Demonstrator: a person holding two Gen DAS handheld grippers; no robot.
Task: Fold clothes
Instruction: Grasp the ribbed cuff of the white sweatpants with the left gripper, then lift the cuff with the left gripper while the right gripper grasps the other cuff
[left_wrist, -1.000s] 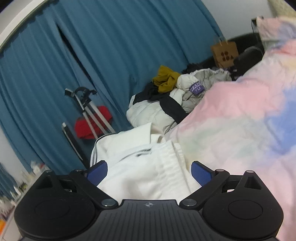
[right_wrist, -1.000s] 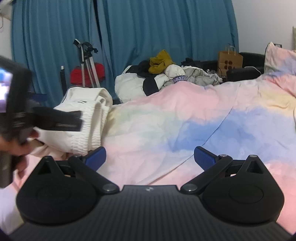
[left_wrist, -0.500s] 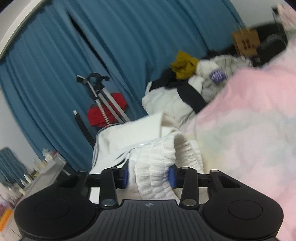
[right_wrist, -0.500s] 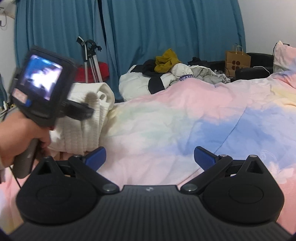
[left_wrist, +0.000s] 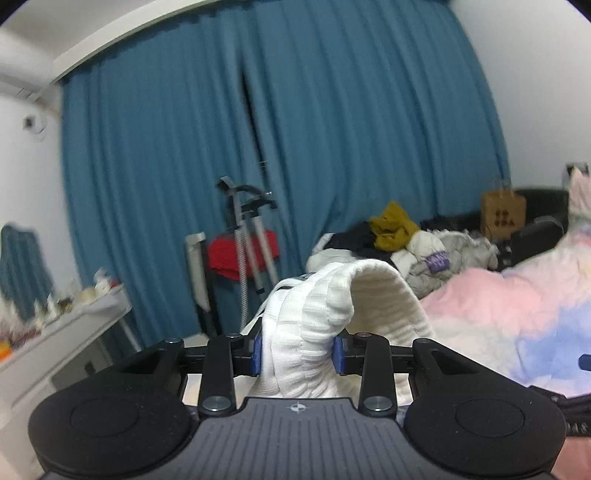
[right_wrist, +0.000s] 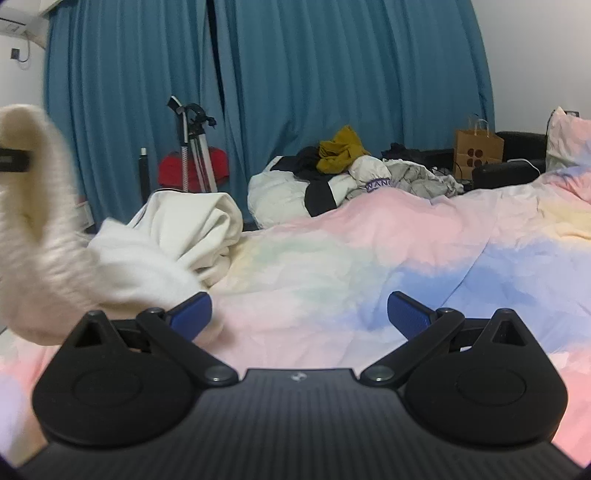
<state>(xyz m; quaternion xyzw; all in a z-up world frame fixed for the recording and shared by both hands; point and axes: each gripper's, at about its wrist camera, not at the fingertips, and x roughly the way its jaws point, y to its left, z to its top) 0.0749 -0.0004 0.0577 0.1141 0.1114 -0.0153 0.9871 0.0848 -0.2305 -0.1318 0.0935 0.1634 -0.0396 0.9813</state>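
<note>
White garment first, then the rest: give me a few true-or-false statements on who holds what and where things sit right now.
1. The left gripper is shut on the white garment. True.
2. The right gripper is also clamped on cloth. False: its jaws stand wide apart over the pastel bedspread, holding nothing.
3. The ribbed hem of the garment is raised off the bed. True.
4. The brown paper bag lies on the bedspread next to the garment. False: it stands far back near the curtain.
5. A mustard cloth tops the clothes pile. True.
</note>
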